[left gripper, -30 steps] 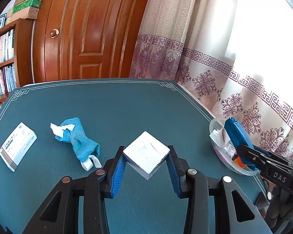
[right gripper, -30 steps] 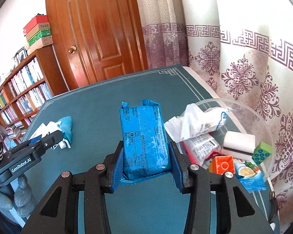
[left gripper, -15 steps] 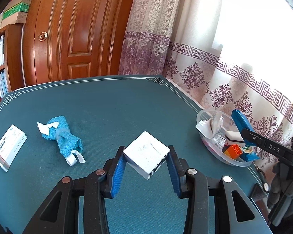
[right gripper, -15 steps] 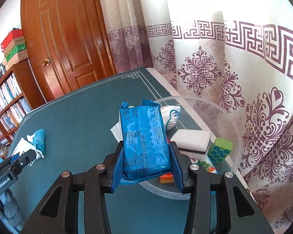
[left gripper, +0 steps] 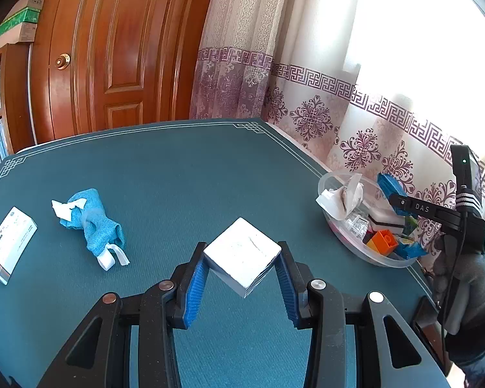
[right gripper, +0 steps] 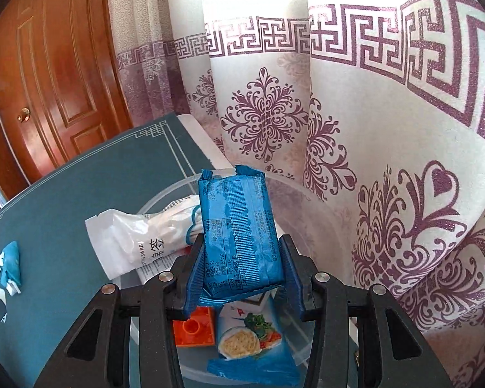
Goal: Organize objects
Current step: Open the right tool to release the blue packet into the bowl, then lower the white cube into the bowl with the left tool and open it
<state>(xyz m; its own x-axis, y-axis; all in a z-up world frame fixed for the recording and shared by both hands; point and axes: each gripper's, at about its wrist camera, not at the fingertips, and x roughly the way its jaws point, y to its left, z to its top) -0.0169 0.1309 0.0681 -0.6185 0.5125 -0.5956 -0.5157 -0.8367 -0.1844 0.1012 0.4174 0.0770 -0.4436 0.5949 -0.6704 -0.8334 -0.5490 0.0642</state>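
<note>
Your right gripper [right gripper: 241, 268] has carried the blue packet [right gripper: 239, 229] from over the green surface [right gripper: 64, 226] to above the clear bowl [right gripper: 165, 199]; a second ago the bowl sat off to its right side, now it lies directly beneath. Jaws clamped on the packet, which stands upright between the blue pads, clear of the bowl's contents.

Under it in the bowl: orange block [right gripper: 195, 326], noodle packet [right gripper: 249, 339], white swab pouch [right gripper: 135, 242] hanging over the rim nearest the surface's middle. Bowl sits at the surface's right edge, against the patterned curtain [right gripper: 371, 129].

Your left gripper [left gripper: 241, 271] holds a white box [left gripper: 242, 253], jaws clamped on two of its sides, box tilted corner-down above the surface's near middle. It has swung rightward, bringing the bowl fully into its view.

Toward the surface's left edge: blue cloth [left gripper: 92, 221] with white tags, lying flat; just beyond it, a flat white carton [left gripper: 8, 245] near the edge. Cloth and carton apart, not touching.
</note>
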